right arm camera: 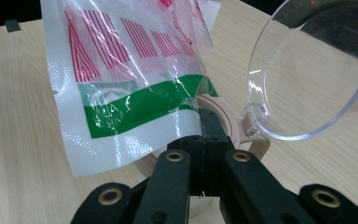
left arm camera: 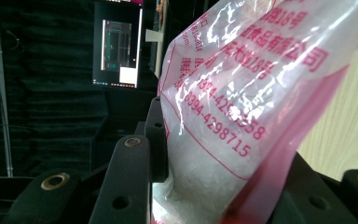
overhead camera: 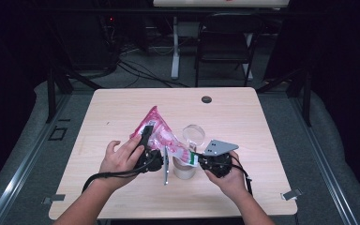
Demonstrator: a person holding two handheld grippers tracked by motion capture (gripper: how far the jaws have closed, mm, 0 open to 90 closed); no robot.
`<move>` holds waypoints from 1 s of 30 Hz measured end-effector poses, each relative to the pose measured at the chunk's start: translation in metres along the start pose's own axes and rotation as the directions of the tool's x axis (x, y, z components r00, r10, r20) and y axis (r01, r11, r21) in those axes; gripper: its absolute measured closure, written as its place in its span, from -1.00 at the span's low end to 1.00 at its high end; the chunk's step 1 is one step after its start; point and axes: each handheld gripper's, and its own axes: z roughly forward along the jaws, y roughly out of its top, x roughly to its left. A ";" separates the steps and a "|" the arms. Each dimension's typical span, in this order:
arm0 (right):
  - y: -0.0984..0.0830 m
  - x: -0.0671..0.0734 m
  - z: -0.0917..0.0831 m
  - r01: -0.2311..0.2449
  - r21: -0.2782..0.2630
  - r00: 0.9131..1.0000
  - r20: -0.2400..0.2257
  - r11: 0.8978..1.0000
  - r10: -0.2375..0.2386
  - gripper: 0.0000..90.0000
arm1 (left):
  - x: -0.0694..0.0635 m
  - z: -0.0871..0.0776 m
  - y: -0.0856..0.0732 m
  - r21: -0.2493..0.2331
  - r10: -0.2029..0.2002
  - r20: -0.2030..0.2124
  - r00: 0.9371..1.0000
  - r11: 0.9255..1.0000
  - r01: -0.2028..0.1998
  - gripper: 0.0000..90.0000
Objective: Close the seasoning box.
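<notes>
Both grippers clamped on the pink-and-white printed plastic bag (overhead camera: pixel 161 136): left gripper (overhead camera: pixel 146 136) on its upper part, right gripper (overhead camera: pixel 198 160) on the green-striped corner. Bag held over the beige container (overhead camera: pixel 183 169), clear hinged lid (overhead camera: pixel 193 134) open, on light wood tabletop (overhead camera: pixel 243 122).

Bag (left arm camera: pixel 242 93) cut off by the left gripper view's top and right edges, jar (overhead camera: pixel 184 168) mostly hidden behind the bag and grippers, lid (right arm camera: pixel 317 70) cropped at right
</notes>
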 end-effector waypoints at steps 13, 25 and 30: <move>0.001 0.001 -0.001 0.000 -0.004 1.000 0.006 1.000 0.000 1.00 | -0.003 0.002 -0.004 0.015 -0.045 0.038 0.998 0.999 0.044 0.53; 0.001 0.001 -0.001 0.002 -0.004 1.000 0.006 1.000 -0.001 1.00 | -0.006 0.003 -0.007 0.021 -0.086 0.065 0.994 0.996 0.085 0.53; 0.002 0.001 -0.002 0.002 -0.005 1.000 0.009 1.000 -0.002 1.00 | -0.008 0.002 -0.008 0.031 -0.102 0.079 0.992 0.995 0.100 0.54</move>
